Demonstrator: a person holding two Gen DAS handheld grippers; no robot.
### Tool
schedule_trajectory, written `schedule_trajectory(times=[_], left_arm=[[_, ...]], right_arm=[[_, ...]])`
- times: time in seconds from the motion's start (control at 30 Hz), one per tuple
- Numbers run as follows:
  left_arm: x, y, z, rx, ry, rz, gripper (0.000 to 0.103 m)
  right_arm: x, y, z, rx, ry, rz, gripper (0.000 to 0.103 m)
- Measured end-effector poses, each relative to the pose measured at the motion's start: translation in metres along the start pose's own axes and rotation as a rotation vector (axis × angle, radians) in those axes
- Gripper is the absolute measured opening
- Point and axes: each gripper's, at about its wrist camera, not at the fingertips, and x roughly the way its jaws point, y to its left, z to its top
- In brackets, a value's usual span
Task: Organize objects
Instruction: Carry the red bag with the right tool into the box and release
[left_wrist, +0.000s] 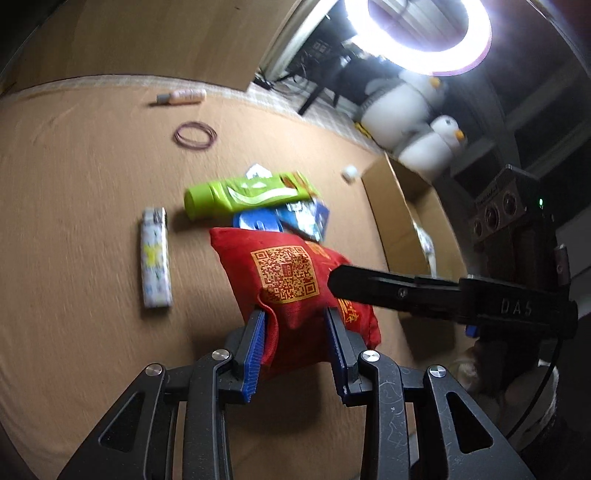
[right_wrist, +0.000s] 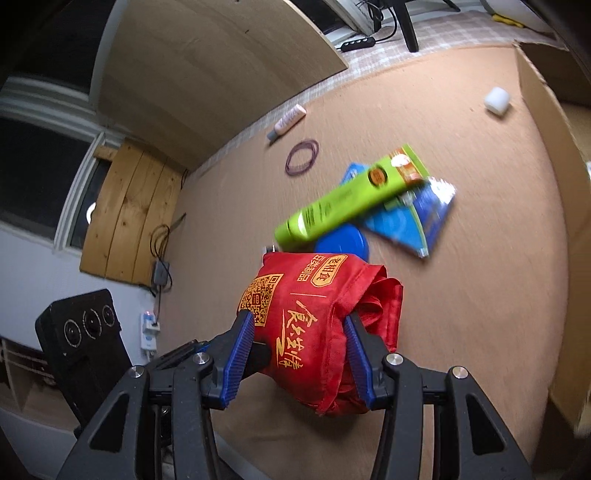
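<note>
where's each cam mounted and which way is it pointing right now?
Left wrist: sits on the left tool, looks forward and down along its fingers at the red bag and brown table; shows its own fingers, plus the right tool reaching in from the right.
Right wrist: sits on the right tool, looks down at the same red bag; shows its own fingers, plus the left unit's camera housing at lower left.
Shared: bag, green tube, rubber bands, cardboard box.
</note>
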Motion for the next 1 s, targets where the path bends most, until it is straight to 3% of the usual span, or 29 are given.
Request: schedule_trajectory(times=[0.13,0.2,0.4,0.5,0.73,0.93,1.0], left_arm=[[-0.002,-0.005,-0.016,0.033,0.021,0.033,0.05],[-0.006,-0.005,-0.023,0.043,0.017,0.058,0.067],[-0.006,-0.007,-0.029,0.071,0.026,0.075,0.068],[0.001,-0.01,-0.031,0.086,0.042,0.086,0.073],[0.015,-0.01,-0.037,0.094,0.068,0.085,0.073],[0.02,-0.008,-0.037,0.089,0.078,0.064,0.072],[0.021,-0.008,-0.037,0.086,0.08,0.055,0.063]], right_arm=[[-0.011,-0.004,-0.019,-0.007,-0.006,-0.003,0.047],[-0.018,-0.006,-0.027,-0.011,-0.023,-0.019,0.047],[-0.027,-0.016,-0.042,-0.014,-0.044,-0.092,0.048],[-0.022,-0.02,-0.046,-0.002,-0.035,-0.097,0.052],[-0.001,-0.019,-0.052,0.004,0.009,-0.092,0.056],[0.009,-0.013,-0.05,-0.014,0.022,-0.079,0.056],[0.011,-0.009,-0.05,-0.026,0.029,-0.074,0.056]])
